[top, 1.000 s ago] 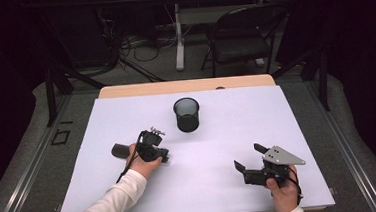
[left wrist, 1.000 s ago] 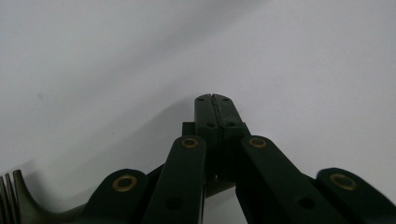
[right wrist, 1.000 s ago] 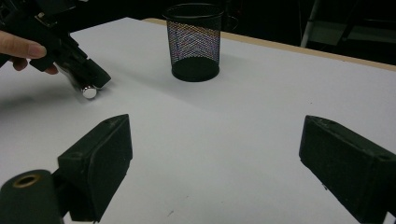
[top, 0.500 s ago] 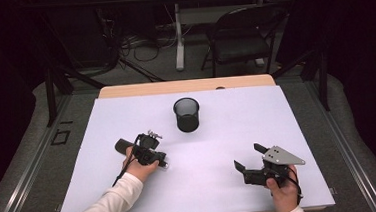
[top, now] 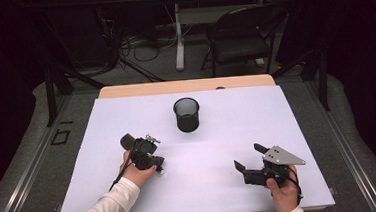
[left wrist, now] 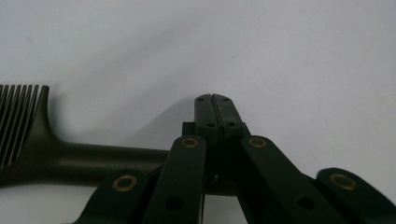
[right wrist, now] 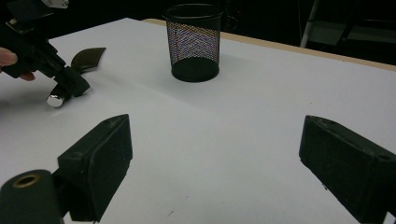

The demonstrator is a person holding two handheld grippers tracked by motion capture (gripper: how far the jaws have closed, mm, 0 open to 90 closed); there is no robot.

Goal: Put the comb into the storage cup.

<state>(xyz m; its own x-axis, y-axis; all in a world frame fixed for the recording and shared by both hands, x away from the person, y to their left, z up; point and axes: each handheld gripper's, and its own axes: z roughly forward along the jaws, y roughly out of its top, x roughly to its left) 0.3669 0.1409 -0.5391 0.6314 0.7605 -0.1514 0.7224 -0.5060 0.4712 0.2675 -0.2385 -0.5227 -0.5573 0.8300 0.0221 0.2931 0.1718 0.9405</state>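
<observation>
My left tongs sit low on the white table, at about 8 o'clock from the black mesh cup. In the left gripper view the left tongs are pressed together at the tips, clamped across the handle of a dark comb; the handle runs sideways under the jaws and the teeth show at 9 o'clock in that view. In the high view the comb's head pokes out past the gripper toward 10 o'clock, lying on the table. From the right gripper view, the comb end shows at 10 o'clock next to the left tongs, and the mesh cup stands upright at 12 o'clock, well apart from both. My right tongs rest at 4 o'clock from the cup, jaws wide apart, nothing between them, only bare table.
</observation>
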